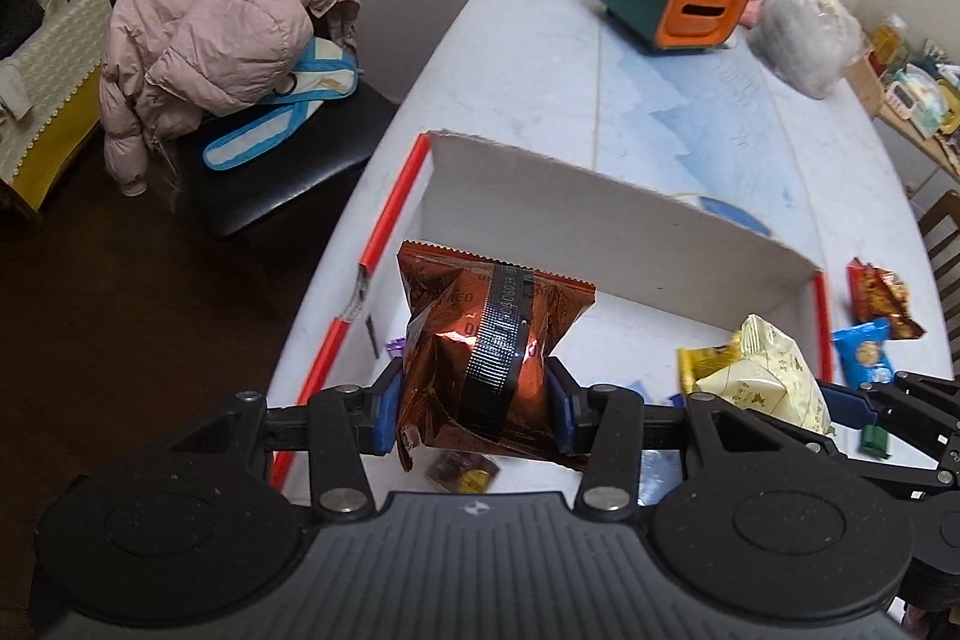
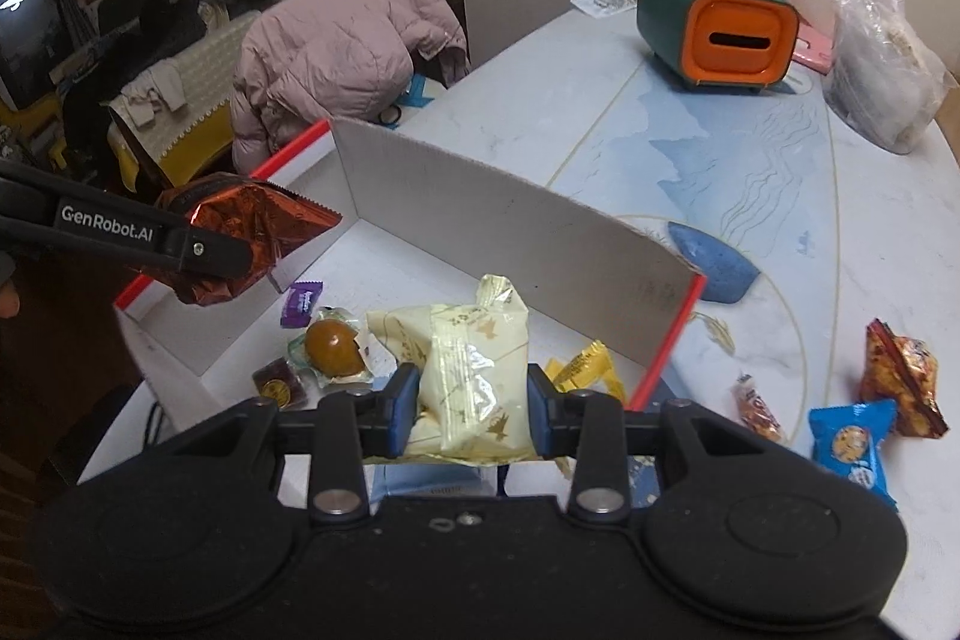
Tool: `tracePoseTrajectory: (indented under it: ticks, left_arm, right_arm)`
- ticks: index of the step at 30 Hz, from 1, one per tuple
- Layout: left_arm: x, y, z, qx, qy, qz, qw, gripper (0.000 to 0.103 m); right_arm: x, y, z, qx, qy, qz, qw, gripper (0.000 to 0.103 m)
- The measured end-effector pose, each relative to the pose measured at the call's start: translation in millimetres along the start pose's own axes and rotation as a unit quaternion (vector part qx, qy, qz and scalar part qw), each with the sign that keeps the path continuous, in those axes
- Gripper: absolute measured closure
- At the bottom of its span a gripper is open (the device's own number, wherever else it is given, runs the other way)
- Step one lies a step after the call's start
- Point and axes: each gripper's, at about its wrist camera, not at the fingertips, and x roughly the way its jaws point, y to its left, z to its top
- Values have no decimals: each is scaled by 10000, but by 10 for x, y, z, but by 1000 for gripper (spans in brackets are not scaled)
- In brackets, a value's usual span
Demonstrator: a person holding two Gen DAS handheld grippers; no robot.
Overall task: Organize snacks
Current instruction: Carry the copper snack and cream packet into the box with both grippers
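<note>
The snack bag in the left hand-held gripper was shiny copper-red foil with a black band of fine white dots. The packet in the right hand-held gripper was pale cream with small gold figures. Both hand-held grippers were black with blue pads. The box was white inside with red edges. The worktop was white marble-like, with pale blue wavy shapes and thin gold lines. On it lay a blue cookie packet and an orange-red patterned bag. The holder was dark green with an orange front. The jacket was pale pink, quilted.
</note>
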Motion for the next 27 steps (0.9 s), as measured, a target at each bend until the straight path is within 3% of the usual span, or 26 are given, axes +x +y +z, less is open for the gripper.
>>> tracePoseTrajectory:
  ticks: [11,20,27]
  left_arm:
    - [403,-7,19,156,258,165,9994,57]
    - [603,-82,-66,320,511,189,9980,56]
    - [625,-91,-86,321,483,183,9982,56]
  right_arm:
    - [377,133,43,-177,300,-113,9993,68]
    - [447,142,24,-212,404,-87,9989,69]
    - [423,138,14,-176,402,-39,9990,64]
